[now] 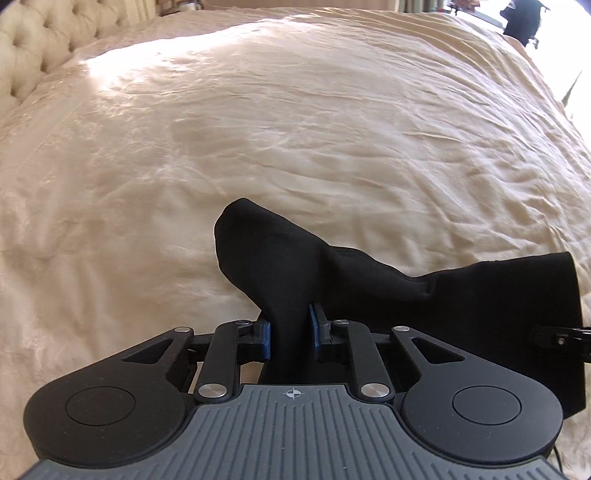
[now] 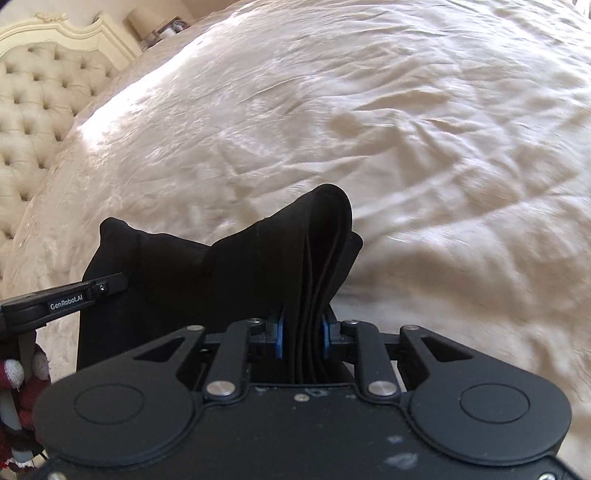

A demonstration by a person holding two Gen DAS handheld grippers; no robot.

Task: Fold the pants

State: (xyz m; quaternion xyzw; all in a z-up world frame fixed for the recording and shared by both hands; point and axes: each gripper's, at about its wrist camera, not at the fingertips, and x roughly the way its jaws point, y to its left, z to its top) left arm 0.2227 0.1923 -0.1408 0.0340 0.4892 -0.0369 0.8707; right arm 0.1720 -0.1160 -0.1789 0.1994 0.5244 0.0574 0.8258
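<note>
The black pants [image 1: 332, 273] hang between my two grippers above a cream bedspread. My left gripper [image 1: 290, 334] is shut on one bunched corner of the fabric, which sticks up past the blue pads. The cloth stretches right to my right gripper [image 1: 561, 338] at the frame edge. In the right wrist view my right gripper [image 2: 301, 338] is shut on several stacked layers of the pants [image 2: 221, 273]. My left gripper [image 2: 110, 286] shows at the left edge, clamping the other corner.
The wrinkled cream bedspread [image 1: 295, 129] fills both views. A tufted cream headboard [image 2: 40, 103] stands at the left. A dark chair or figure [image 1: 521, 18] is at the far right by a bright window.
</note>
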